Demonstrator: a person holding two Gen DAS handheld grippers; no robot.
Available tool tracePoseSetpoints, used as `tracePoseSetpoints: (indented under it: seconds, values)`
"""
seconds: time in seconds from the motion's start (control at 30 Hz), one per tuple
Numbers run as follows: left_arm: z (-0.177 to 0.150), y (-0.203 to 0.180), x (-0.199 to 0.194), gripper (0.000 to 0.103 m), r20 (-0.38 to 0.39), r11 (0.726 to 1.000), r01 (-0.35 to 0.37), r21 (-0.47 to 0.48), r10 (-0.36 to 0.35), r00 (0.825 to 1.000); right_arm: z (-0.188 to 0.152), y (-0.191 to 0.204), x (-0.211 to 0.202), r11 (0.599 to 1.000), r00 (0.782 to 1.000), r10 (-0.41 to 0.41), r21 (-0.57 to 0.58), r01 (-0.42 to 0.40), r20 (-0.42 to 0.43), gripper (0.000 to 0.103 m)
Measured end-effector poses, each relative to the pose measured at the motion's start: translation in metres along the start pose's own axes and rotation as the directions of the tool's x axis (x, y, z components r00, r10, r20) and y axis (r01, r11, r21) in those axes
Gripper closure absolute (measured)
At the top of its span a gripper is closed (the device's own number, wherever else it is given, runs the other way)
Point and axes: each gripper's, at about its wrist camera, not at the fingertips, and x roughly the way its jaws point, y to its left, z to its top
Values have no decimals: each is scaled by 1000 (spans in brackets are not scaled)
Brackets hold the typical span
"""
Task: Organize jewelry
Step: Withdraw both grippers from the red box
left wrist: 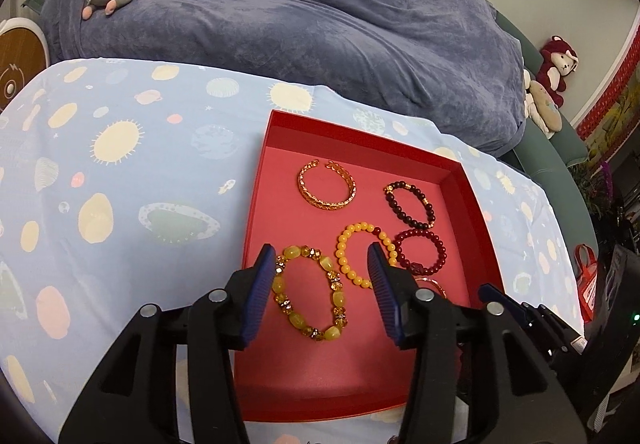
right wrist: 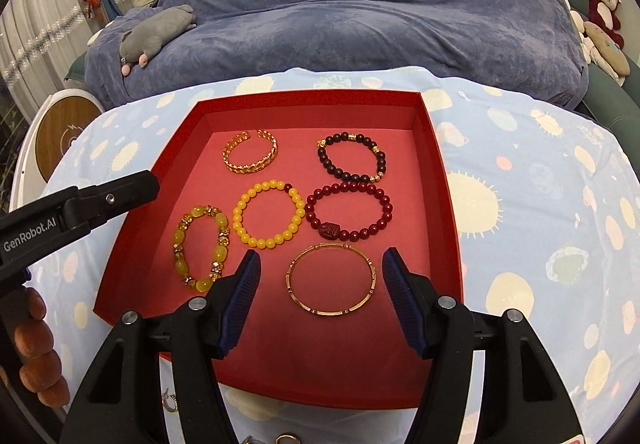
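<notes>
My left claw [left wrist: 322, 258] hangs spread and empty over the near left of the red box [right wrist: 440, 172]; my right claw [right wrist: 322, 264] is spread too, empty, flanking the thin gold bangle [right wrist: 332, 280] at six o'clock on the box floor; the box sits on the desk's blue planet-print cloth [right wrist: 520, 184]. At eleven o'clock lies an open gold filigree cuff [right wrist: 250, 156]; at one o'clock, a dark bead bracelet [right wrist: 352, 156] with gold spacers; centre, a yellow bead bracelet [right wrist: 268, 214] touching a dark red bead bracelet [right wrist: 348, 210] with a carved charm; at eight o'clock, a chunky yellow stone bracelet [right wrist: 202, 248] with amber crystal spacers.
</notes>
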Motion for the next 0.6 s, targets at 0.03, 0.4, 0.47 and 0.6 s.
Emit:
tracePoseSetpoints:
  seconds: [0.03, 0.4, 0.47, 0.6]
  values:
    - [-1, 0, -5, 56, 9, 1000, -4, 7, 4, 1000, -1, -1, -6, 1000, 1000, 0, -1, 0, 9, 42]
    - [-50, 1, -54, 52, 38, 996, -85, 33, 84, 996, -35, -11, -64, 999, 999, 1, 47, -2, 34, 42]
    - [-65, 1, -58, 52, 24, 995, -93, 37, 92, 995, -48, -11, -72, 999, 1000, 0, 54, -2, 23, 42]
    - [-92, 3, -62, 52, -12, 993, -111, 46, 112, 994, -75, -8, -79, 998, 1000, 8, 67, -7, -12, 42]
